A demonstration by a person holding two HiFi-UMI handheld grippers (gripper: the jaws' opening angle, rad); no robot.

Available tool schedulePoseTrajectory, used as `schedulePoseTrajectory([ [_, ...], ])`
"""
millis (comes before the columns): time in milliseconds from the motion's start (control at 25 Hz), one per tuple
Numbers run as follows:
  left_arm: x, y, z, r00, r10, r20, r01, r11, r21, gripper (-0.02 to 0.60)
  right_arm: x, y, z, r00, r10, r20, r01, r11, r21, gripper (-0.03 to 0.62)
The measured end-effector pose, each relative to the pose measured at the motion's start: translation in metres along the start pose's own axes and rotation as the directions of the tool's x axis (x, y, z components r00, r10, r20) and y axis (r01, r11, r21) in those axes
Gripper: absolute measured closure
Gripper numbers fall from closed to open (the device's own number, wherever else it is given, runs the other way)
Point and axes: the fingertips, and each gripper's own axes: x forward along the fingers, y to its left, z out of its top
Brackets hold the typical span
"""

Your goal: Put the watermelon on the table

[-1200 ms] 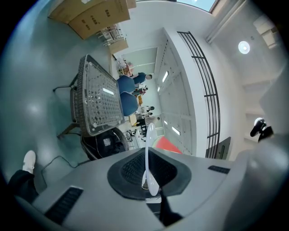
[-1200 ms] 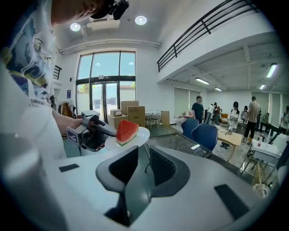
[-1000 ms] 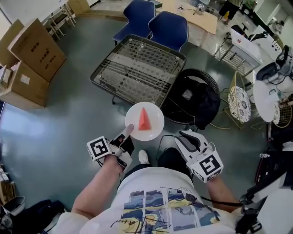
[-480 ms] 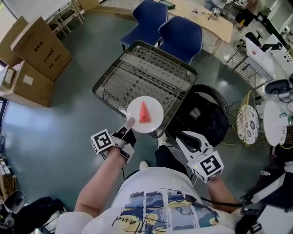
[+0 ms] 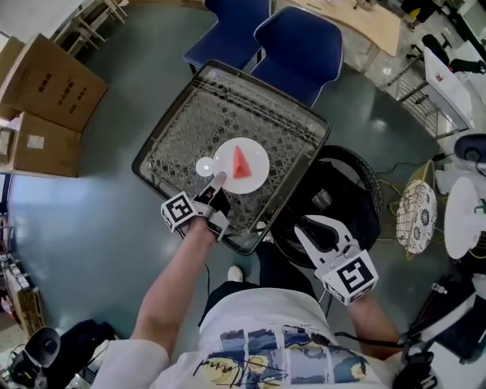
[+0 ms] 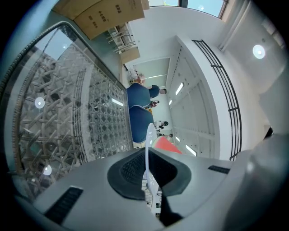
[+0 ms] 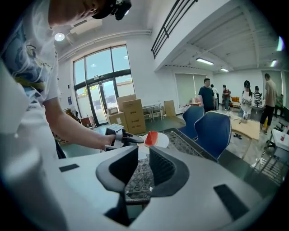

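A red watermelon wedge (image 5: 240, 160) rests on a small white plate (image 5: 258, 166). My left gripper (image 5: 215, 183) is shut on the plate's near rim and holds it level just above the wicker table with a glass top (image 5: 168, 128). In the left gripper view the plate's edge (image 6: 147, 146) stands between the jaws, with the wedge (image 6: 167, 145) behind it. My right gripper (image 5: 320, 231) hangs open and empty near my body, short of the table's near corner. From the right gripper view the wedge (image 7: 151, 138) and the left gripper (image 7: 129, 140) show over the table (image 7: 181, 140).
Two blue chairs (image 5: 301, 44) stand beyond the table. A black bag in a round basket (image 5: 343, 199) sits on the floor to its right. Cardboard boxes (image 5: 52, 85) are at the far left, a wooden desk (image 5: 357, 19) at the top. People (image 7: 207, 96) stand far off.
My left gripper has carried the plate with the wedge forward, from over the floor to over the table's near part. The right gripper has stayed close to my body.
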Motion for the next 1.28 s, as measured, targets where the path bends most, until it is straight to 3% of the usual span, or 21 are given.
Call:
schedulePoseTrajectory([
  [320,0.116,0.052,0.023,0.998,0.068,0.001,-0.068,0.998,-0.009,0.565,0.014,-0.064,-0.029,0.997,0.013,-0.075,-0.007,0.996,0.088,0.530],
  [680,0.211,0.103,0.031,0.985,0.160,-0.059,-0.159,0.987,0.023,0.565,0.035,-0.106,-0.063,0.993,-0.005,-0.119,0.026,0.984,0.179,0.530],
  [1280,0.241,0.143,0.033,0.950,0.294,-0.109,-0.287,0.955,0.080,0.563,0.048,-0.126,-0.086,0.990,-0.018,-0.142,0.053,0.968,0.247,0.530],
])
